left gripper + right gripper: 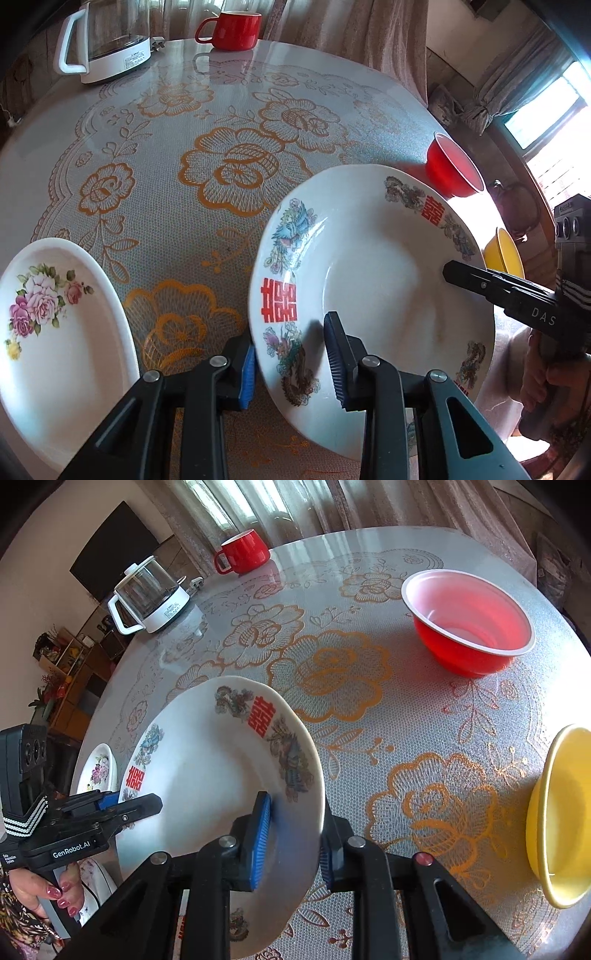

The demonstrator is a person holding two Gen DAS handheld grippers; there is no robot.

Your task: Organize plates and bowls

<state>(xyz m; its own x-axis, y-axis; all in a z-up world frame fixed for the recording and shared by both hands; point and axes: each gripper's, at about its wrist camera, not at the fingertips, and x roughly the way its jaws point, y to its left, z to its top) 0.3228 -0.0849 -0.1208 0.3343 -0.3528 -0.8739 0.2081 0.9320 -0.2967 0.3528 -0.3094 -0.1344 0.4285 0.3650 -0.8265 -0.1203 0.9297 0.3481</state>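
Grippers, left gripper (291, 369) and right gripper (293, 843), are both pinching opposite rims of the dragon plate (373, 295) above the table (166, 147).

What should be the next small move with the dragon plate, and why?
Probably carry the dragon plate sideways toward the flower plate and lower it on top. Both the left gripper and right gripper clamp opposite rims and hold it tilted above the table, so stacking the plates seems next.
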